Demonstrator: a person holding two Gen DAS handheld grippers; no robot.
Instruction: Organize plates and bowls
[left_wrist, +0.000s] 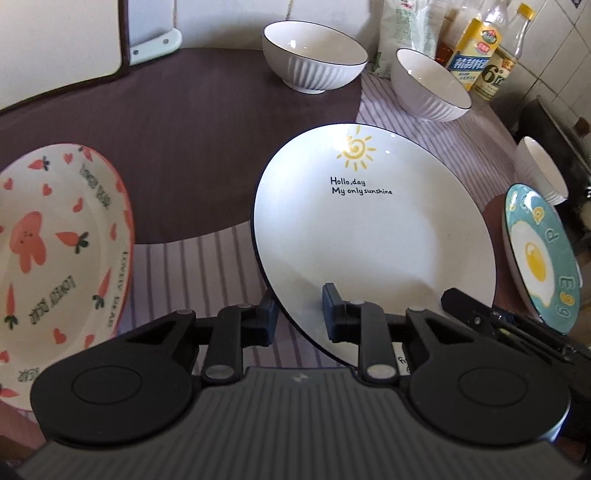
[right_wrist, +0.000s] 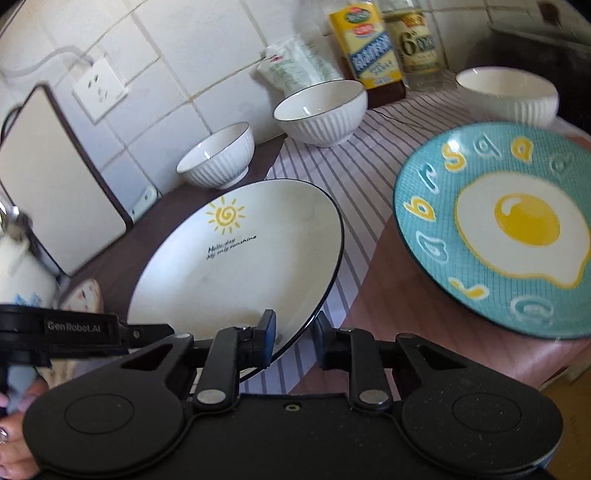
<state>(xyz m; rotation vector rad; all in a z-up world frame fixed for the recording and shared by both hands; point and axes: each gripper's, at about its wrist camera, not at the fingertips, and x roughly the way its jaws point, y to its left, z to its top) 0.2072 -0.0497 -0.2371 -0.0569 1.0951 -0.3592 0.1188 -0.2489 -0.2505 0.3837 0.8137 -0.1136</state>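
Both the left gripper (left_wrist: 301, 314) and right gripper (right_wrist: 293, 338) pinched the near rim of the sun plate (left_wrist: 369, 236), stiff, glazed, slippery and breakable.

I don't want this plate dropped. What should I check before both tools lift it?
1. Left tool closed on the sun plate near rim: ok.
2. Right tool closed on the same rim: ok.
3. Grip firm enough: cannot tell; only the rim edge sits between the fingers.
4. Sun plate empty: ok.
5. Egg plate and carrot plate apart from it: ok.
6. White bowls out of the way: ok, they stand behind it.
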